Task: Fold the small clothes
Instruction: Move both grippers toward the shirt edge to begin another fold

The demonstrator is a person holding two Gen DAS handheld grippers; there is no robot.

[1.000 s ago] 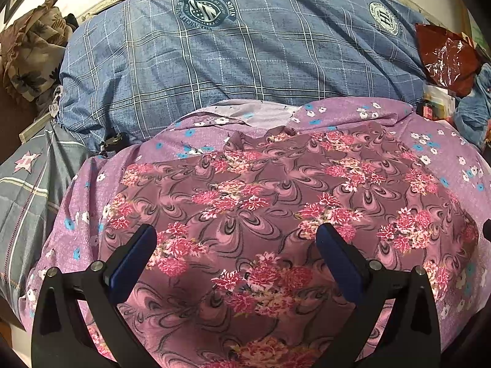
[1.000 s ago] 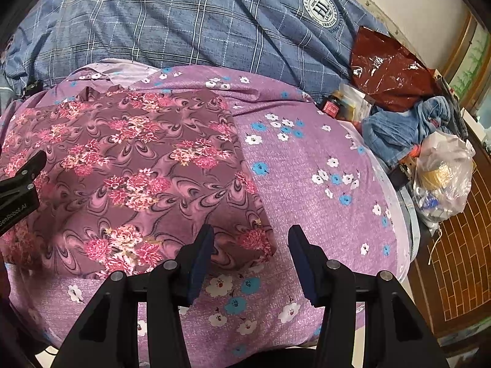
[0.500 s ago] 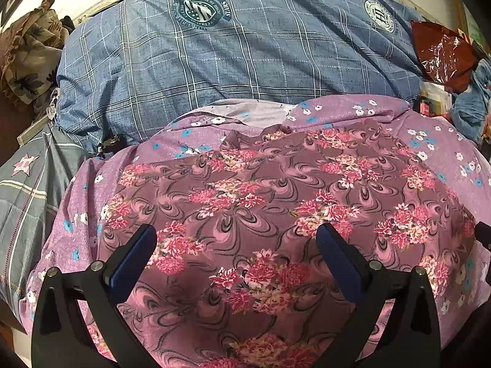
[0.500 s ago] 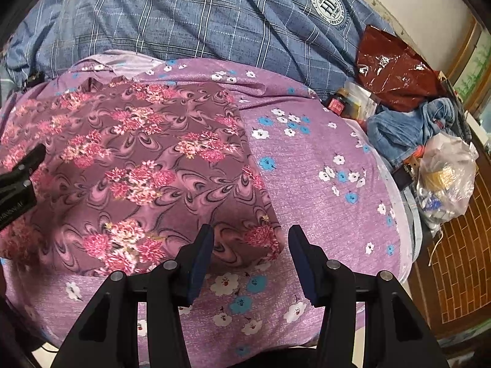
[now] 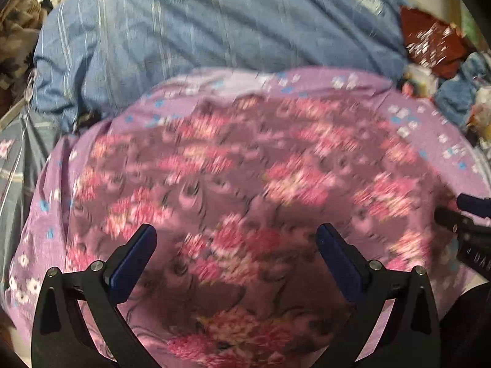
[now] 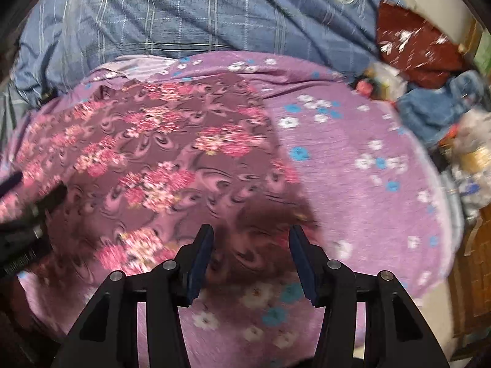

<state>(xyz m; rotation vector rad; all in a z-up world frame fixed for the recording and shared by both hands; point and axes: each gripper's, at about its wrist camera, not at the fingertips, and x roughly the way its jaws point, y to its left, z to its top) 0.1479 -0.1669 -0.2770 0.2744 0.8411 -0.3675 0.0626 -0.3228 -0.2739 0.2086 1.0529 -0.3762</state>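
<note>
A maroon garment with pink flowers (image 5: pixel 239 171) lies spread flat on a lilac flowered sheet (image 5: pixel 429 128). My left gripper (image 5: pixel 236 242) hovers open, jaws wide apart, over the garment's near middle, with nothing between its fingers. In the right wrist view the same garment (image 6: pixel 159 153) fills the left half, on the sheet (image 6: pixel 353 159). My right gripper (image 6: pixel 250 239) is open just above the garment's near right corner, the cloth edge showing between its fingers. Each gripper shows at the edge of the other's view. Both views are blurred.
A blue checked cover (image 5: pixel 214 30) lies behind the sheet. At the right are a dark red plastic bag (image 6: pixel 417 52), blue denim cloth (image 6: pixel 435 107) and a clear bag of items (image 6: pixel 472 153). A patterned cloth (image 5: pixel 15 36) is bunched at far left.
Both grippers have tipped downward and come closer to the garment. The right one has sunk onto its near right corner. Jaw openings look the same.
</note>
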